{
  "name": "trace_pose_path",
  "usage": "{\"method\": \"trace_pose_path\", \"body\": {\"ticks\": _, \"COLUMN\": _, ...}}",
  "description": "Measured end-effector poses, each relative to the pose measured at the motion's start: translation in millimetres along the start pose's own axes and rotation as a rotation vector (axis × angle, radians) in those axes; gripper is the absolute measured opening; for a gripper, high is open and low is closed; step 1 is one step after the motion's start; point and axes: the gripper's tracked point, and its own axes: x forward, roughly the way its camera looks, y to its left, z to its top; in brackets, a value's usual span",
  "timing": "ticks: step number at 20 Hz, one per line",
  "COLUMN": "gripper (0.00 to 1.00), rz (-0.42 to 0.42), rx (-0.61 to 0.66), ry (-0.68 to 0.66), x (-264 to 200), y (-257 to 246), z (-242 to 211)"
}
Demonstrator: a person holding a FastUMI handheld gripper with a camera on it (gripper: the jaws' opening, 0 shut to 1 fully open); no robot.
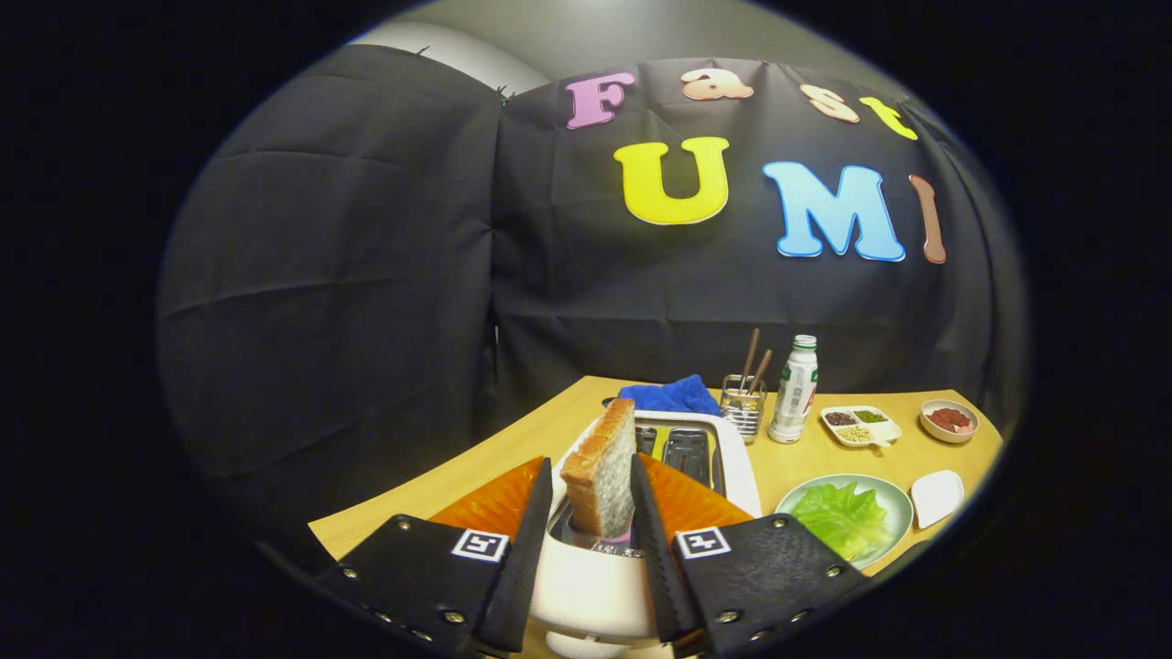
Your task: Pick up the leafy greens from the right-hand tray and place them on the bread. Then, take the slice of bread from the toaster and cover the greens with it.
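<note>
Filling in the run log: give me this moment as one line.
stage: bread pickup | gripper: jaws open, either side of bread slice in toaster | greens: on plate

Bread slice upright in toaster (crust up), greens on plate

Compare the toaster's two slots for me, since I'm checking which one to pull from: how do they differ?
The near slot holds an upright bread slice, standing between the open claw's fingers without clear contact; the far slot is empty, showing dark metal. The near one lies between the fingers, the far one beyond them. Both share the white toaster.
</note>
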Motion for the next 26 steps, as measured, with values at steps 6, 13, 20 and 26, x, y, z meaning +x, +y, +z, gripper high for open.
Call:
{"method": "trace_pose_path", "body": {"ticks": 6, "gripper": 0.06, "rz": 0.019, "rx": 0.007, "ry": 0.025, "x": 10, "y": 0, "z": -11}}
{"method": "trace_pose_path", "body": {"ticks": 13, "gripper": 0.02, "rz": 0.038, "rx": 0.011, "ry": -0.029, "x": 2, "y": 2, "z": 0}}
{"method": "trace_pose_path", "body": {"ticks": 20, "gripper": 0.02, "rz": 0.055, "rx": 0.057, "ry": -0.077, "x": -6, "y": -7, "z": 29}}
{"method": "trace_pose_path", "body": {"ticks": 26, "gripper": 0.01, "rz": 0.08, "rx": 0.095, "ry": -0.129, "x": -17, "y": -22, "z": 56}}
